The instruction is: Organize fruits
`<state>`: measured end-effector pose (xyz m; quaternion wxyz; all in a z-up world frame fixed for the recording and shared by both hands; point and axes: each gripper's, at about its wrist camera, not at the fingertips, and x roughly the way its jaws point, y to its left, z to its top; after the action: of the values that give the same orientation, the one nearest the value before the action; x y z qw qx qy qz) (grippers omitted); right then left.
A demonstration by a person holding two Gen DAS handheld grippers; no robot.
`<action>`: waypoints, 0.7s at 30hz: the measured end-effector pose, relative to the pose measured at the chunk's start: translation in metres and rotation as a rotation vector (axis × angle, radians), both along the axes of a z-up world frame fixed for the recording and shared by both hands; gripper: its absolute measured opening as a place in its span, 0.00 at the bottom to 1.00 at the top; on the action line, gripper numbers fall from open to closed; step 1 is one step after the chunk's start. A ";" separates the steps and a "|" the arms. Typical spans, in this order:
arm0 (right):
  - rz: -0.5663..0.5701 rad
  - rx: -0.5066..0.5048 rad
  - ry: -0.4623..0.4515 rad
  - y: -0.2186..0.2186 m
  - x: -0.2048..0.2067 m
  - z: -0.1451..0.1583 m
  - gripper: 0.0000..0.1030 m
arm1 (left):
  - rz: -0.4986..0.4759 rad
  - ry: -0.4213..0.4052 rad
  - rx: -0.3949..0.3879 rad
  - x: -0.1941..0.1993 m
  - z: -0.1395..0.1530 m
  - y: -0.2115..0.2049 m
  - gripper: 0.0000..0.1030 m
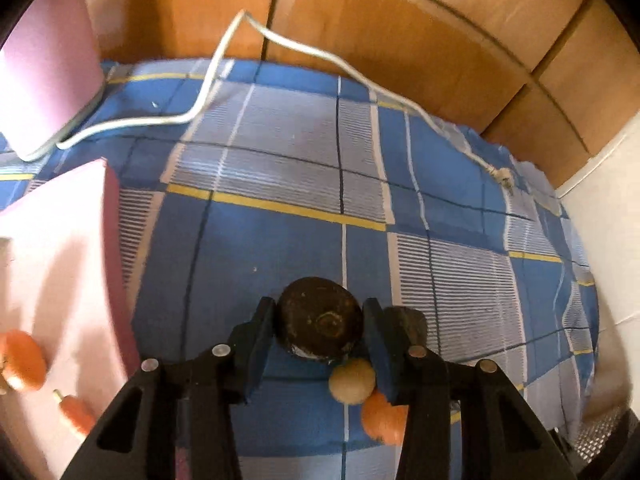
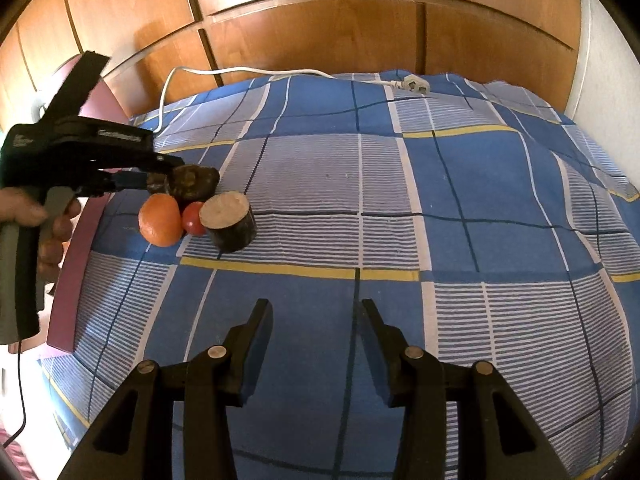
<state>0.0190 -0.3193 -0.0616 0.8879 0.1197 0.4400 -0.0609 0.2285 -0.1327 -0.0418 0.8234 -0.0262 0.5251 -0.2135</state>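
A dark brown round fruit (image 1: 320,324) lies on the blue checked bedsheet (image 1: 280,152) between the fingers of my left gripper (image 1: 318,308), whose pads press on both its sides. Just below it sit a pale-topped cut dark piece (image 1: 352,382) and an orange (image 1: 384,420). From the right wrist view, the left gripper (image 2: 168,178) reaches into the cluster: the dark fruit (image 2: 196,180), the orange (image 2: 160,220), a small red fruit (image 2: 194,218) and the cut piece (image 2: 228,222). My right gripper (image 2: 316,320) hovers open over bare sheet, with nothing between its fingers.
A pink box (image 1: 60,260) at the left holds an orange fruit (image 1: 22,360) and a small carrot-like piece (image 1: 76,412). A pink lid (image 1: 48,68) stands behind it. A white cable (image 1: 280,40) with its plug (image 2: 416,82) crosses the far sheet, in front of wooden wardrobe doors (image 2: 320,20).
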 end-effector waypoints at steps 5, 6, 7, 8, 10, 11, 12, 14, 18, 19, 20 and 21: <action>0.002 0.004 -0.001 0.001 -0.001 0.000 0.43 | -0.023 -0.071 -0.024 -0.030 0.023 0.015 0.43; 0.004 0.005 -0.002 0.001 -0.002 0.000 0.43 | -0.037 -0.086 -0.029 -0.041 0.027 0.018 0.43; 0.006 0.006 -0.003 0.002 -0.002 -0.001 0.43 | -0.054 -0.097 -0.032 -0.051 0.031 0.020 0.43; 0.007 0.006 -0.003 0.002 -0.003 -0.001 0.43 | -0.071 -0.105 -0.035 -0.061 0.033 0.019 0.43; 0.013 0.008 -0.004 0.004 -0.003 0.000 0.43 | -0.107 -0.121 -0.038 -0.080 0.035 0.021 0.43; 0.017 0.012 -0.005 0.005 -0.003 0.000 0.43 | -0.120 -0.125 -0.037 -0.085 0.035 0.020 0.43; 0.021 0.017 -0.008 0.006 -0.003 0.000 0.43 | -0.139 -0.131 -0.035 -0.097 0.035 0.020 0.43; 0.034 0.018 -0.017 0.008 -0.003 0.002 0.43 | -0.169 -0.137 -0.034 -0.115 0.034 0.021 0.44; 0.090 0.066 -0.035 0.013 0.001 0.008 0.38 | -0.226 -0.159 -0.025 -0.148 0.029 0.021 0.44; 0.113 0.087 -0.040 0.014 0.003 0.009 0.34 | -0.236 -0.162 -0.025 -0.154 0.028 0.021 0.43; 0.139 0.105 -0.043 0.016 0.007 0.010 0.34 | -0.243 -0.164 -0.026 -0.160 0.027 0.022 0.44; 0.164 0.113 -0.044 0.019 0.010 0.011 0.32 | -0.248 -0.159 -0.029 -0.165 0.025 0.023 0.44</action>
<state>0.0292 -0.3004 -0.0508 0.8913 0.1342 0.4313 0.0396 0.0637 -0.1093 -0.0171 0.8292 0.0439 0.4545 -0.3225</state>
